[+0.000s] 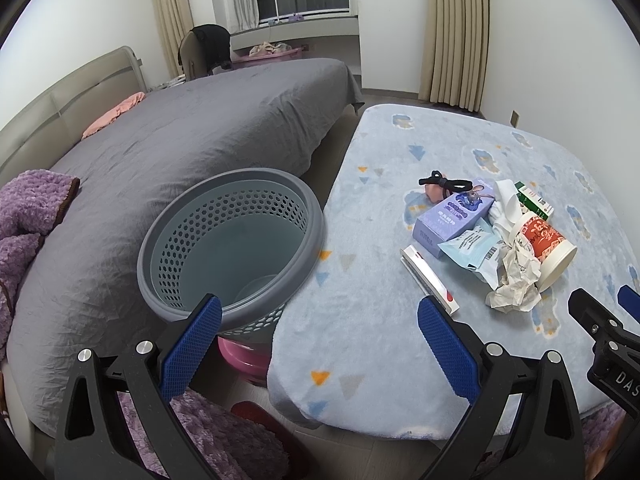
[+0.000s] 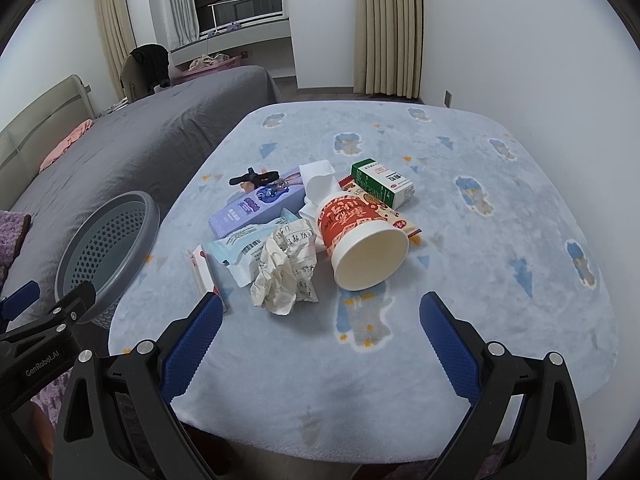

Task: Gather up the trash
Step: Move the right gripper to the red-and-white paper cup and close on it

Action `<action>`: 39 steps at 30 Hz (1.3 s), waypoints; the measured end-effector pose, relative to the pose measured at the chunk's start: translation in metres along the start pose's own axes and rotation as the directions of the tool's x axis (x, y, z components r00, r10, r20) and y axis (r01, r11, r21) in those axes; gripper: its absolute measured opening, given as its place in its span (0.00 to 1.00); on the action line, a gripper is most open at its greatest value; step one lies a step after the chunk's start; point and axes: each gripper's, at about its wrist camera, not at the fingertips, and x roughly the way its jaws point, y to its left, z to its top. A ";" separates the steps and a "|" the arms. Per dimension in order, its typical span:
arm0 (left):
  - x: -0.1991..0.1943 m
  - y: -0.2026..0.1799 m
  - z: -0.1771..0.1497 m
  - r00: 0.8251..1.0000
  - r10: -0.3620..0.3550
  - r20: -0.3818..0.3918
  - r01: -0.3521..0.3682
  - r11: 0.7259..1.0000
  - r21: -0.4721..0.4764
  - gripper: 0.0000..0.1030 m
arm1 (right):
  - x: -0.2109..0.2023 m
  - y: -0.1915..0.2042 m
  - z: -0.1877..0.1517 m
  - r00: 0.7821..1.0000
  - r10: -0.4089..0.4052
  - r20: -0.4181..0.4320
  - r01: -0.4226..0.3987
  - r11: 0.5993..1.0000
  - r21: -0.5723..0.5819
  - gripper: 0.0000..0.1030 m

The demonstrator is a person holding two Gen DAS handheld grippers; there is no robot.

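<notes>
Presently both tongs are standing wide apart and are holding nothing. The right gripper (image 2: 320, 320) is hovering over the near edge of the pale blue fleece-covered table (image 2: 500, 280), with the trash pile lying just ahead at twelve o'clock; the left gripper (image 1: 320, 320) is pointing between table and bin, so the right hand is judged the nearer to the pile. Nearest the right tongs, the crumpled white paper ball (image 2: 286, 276) is sitting at eleven o'clock, with handwriting too creased to read. Beside it, at one o'clock, the tipped red-and-white paper cup (image 2: 360, 240) is lying on its side, its long axis running away from the tongs and its open mouth facing them; its large white characters are not legible here. Farther off are lying a lilac cardboard box (image 2: 256, 204) with a cartoon rabbit and a green-and-white carton (image 2: 384, 184). The grey perforated plastic bin (image 1: 232, 244) is standing empty at eleven o'clock of the left tongs. "GenRobot.AI" is reading on the left gripper's body.
</notes>
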 end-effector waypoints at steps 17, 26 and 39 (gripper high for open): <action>0.044 -0.020 0.013 0.997 -0.042 -0.066 0.043 0.999 0.016 0.94 | 0.055 -0.053 0.030 0.998 -0.004 -0.058 0.006 1.000 0.029 0.91; 0.054 -0.028 0.018 0.996 -0.054 -0.075 0.056 0.998 0.025 0.94 | 0.093 -0.054 0.048 0.991 -0.017 -0.131 0.014 0.999 -0.029 0.91; 0.059 -0.039 0.017 0.993 -0.070 -0.092 0.074 0.996 0.040 0.94 | 0.119 -0.037 0.050 0.986 -0.023 -0.162 0.002 0.992 -0.127 0.90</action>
